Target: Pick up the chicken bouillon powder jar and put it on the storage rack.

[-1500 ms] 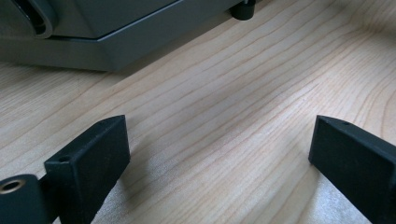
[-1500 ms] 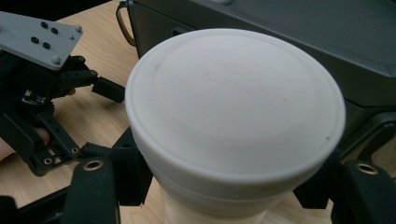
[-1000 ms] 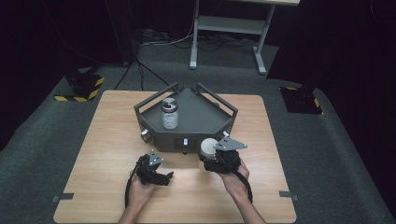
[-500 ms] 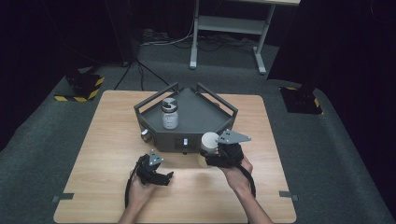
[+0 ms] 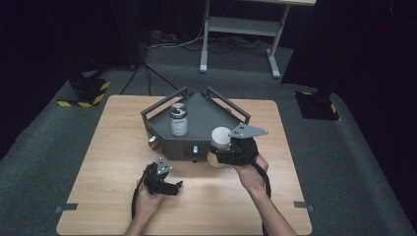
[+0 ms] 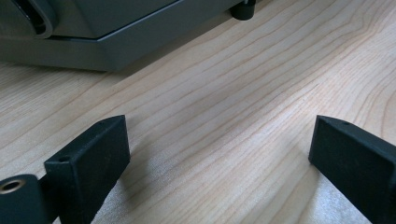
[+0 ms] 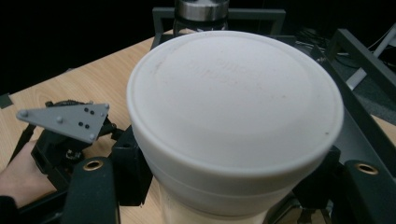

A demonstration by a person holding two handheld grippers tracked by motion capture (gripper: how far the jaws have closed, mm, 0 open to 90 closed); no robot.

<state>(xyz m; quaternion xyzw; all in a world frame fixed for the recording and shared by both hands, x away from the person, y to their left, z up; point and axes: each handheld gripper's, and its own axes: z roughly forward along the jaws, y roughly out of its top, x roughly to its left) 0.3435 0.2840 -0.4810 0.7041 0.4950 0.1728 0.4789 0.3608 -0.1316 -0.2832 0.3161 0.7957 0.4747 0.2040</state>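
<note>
The right tongs (image 5: 223, 156) are clamped on a jar (image 5: 220, 142) with a broad white lid (image 7: 236, 100), round, matt and faintly embossed, above a cream body; in the right gripper view the black jaws press the jar's sides just under the lid's rim. The jar is held above the front right edge of the tray (image 5: 206, 129), a dark grey, smooth, three-cornered metal or plastic piece with low rails along its two far sides and a flat front face that carries a small knob (image 5: 153, 141) at its left end. On the tray's floor, left of the jar and well apart from it, stands a bottle (image 5: 178, 120), upright, clear-bodied with a white label and a shiny grey cap; the same cap shows just past the lid's far edge in the right gripper view. The left tongs (image 5: 167, 186) rest low over the tabletop (image 5: 103, 147), released and grasping nothing: in the left gripper view their two blocky black pads (image 6: 88, 158) stand wide apart with bare wood between them. The tabletop is pale wood with a fine straight grain and a slight sheen, rectangular, with short grey tape strips at its near edges. The tray's front face stands just beyond the left tongs, with a small black foot (image 6: 244, 9) under it. Around the tabletop lies dark grey carpet, with a grey metal frame (image 5: 241, 29) well beyond its far edge and black-and-yellow striped blocks (image 5: 86, 93) on the floor
</note>
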